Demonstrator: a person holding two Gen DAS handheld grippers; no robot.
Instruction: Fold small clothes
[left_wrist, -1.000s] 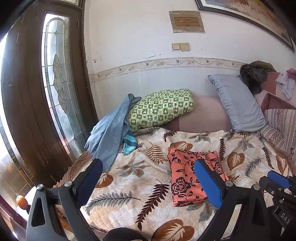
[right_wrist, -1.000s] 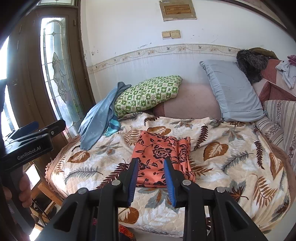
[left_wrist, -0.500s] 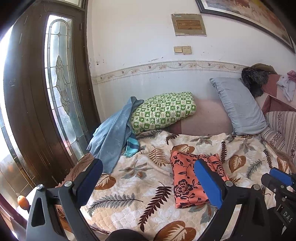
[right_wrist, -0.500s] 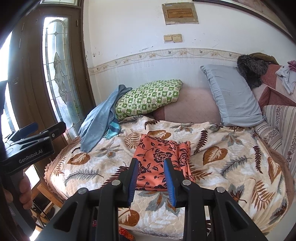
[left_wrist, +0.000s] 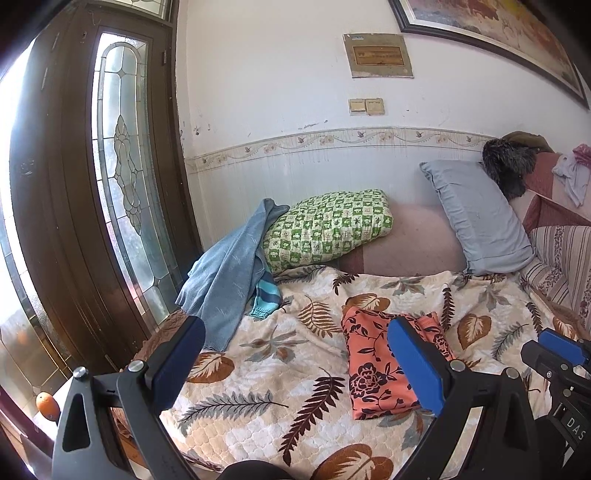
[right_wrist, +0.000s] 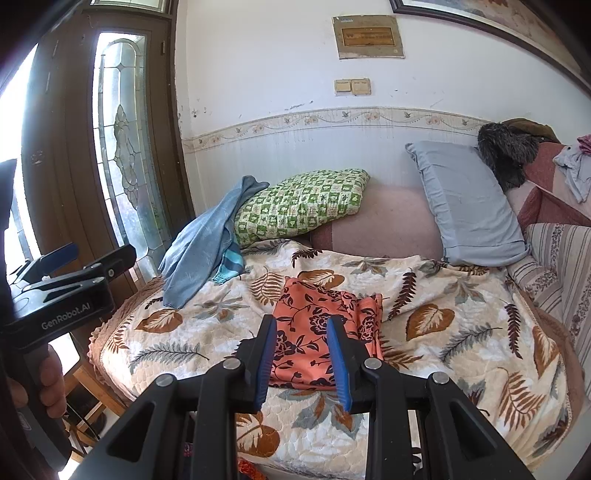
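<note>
An orange floral garment (left_wrist: 373, 365) lies folded flat on the leaf-print bedspread (left_wrist: 280, 369); it also shows in the right wrist view (right_wrist: 314, 325). My left gripper (left_wrist: 295, 363) is wide open and empty, held back from the bed's near edge, left of the garment. My right gripper (right_wrist: 301, 360) is partly open and empty, held above the bed's front edge, in line with the garment. The left gripper also shows at the left of the right wrist view (right_wrist: 74, 266).
A blue cloth (left_wrist: 229, 280) drapes by a green checked pillow (left_wrist: 328, 225) at the back left. A grey pillow (left_wrist: 476, 218) leans at the back right. A wooden glass door (left_wrist: 92, 206) stands left. A striped cushion (right_wrist: 554, 258) lies right.
Both grippers have drawn back and tilted up slightly; the garment sits a little lower and farther in both views. Jaw openings are unchanged.
</note>
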